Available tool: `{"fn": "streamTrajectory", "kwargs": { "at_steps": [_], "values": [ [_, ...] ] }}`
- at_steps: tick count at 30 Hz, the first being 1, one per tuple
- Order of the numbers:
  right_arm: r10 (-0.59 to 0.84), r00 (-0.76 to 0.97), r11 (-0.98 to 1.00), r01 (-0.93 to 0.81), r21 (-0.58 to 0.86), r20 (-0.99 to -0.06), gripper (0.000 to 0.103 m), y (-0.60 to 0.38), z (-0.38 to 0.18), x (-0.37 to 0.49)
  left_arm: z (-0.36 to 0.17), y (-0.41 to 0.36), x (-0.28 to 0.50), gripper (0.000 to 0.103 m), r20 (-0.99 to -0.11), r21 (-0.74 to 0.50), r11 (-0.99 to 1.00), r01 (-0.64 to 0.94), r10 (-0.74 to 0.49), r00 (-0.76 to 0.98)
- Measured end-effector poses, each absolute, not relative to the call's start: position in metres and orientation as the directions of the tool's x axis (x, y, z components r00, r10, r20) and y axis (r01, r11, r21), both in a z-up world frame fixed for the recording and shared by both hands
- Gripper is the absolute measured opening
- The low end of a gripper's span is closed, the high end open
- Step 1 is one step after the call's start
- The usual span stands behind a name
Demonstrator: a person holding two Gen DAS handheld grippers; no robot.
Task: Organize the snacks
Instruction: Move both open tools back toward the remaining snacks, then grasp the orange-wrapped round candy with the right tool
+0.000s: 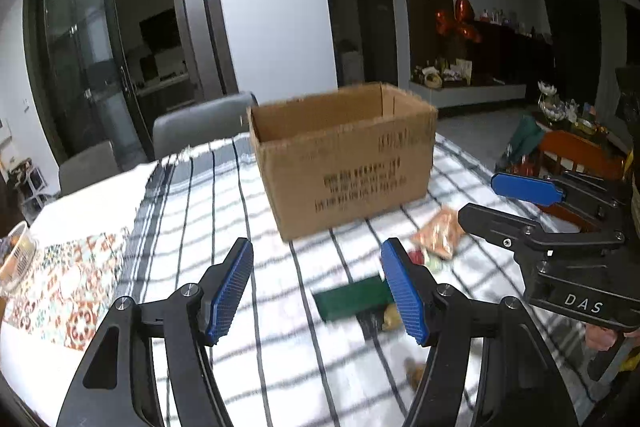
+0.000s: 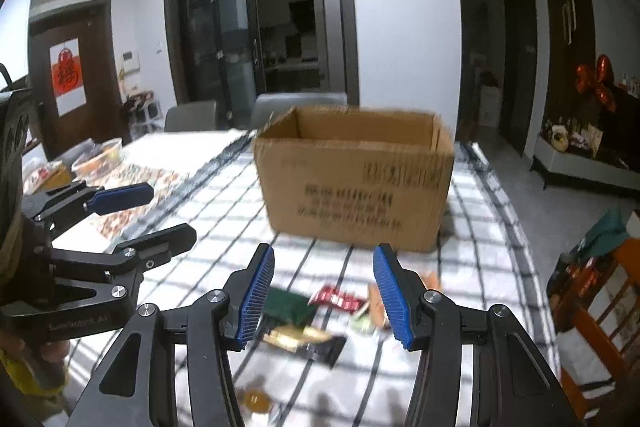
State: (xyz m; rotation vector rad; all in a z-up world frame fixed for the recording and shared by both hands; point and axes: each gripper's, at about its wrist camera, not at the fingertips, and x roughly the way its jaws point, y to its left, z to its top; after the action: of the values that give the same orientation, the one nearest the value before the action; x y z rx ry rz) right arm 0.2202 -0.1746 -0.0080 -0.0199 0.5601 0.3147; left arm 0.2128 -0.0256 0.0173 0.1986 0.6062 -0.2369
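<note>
Cardboard box (image 2: 354,179) stands open-topped on the bench (image 2: 224,223), toward its far side. Snack packets (image 2: 320,315) lie on the bench in front of the box, nearer the right edge. Two chairs (image 2: 298,103) stand behind the bench. A bowl (image 1: 18,259) sits at the bench's far left.

The right gripper (image 2: 323,297) hangs with fingers apart above snack packets (image 2: 338,301) before the cardboard box (image 2: 354,179).
</note>
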Motion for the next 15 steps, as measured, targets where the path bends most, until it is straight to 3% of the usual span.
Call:
{"fn": "streamTrajectory", "kwargs": {
  "at_steps": [15],
  "values": [
    [0.341,0.635,0.922,-0.369,0.115,-0.693,0.052,-0.163,-0.074,0.195,-0.049,-0.021,0.182,0.066,-0.721,0.081,0.950,0.303,-0.154,0.676]
  ]
}}
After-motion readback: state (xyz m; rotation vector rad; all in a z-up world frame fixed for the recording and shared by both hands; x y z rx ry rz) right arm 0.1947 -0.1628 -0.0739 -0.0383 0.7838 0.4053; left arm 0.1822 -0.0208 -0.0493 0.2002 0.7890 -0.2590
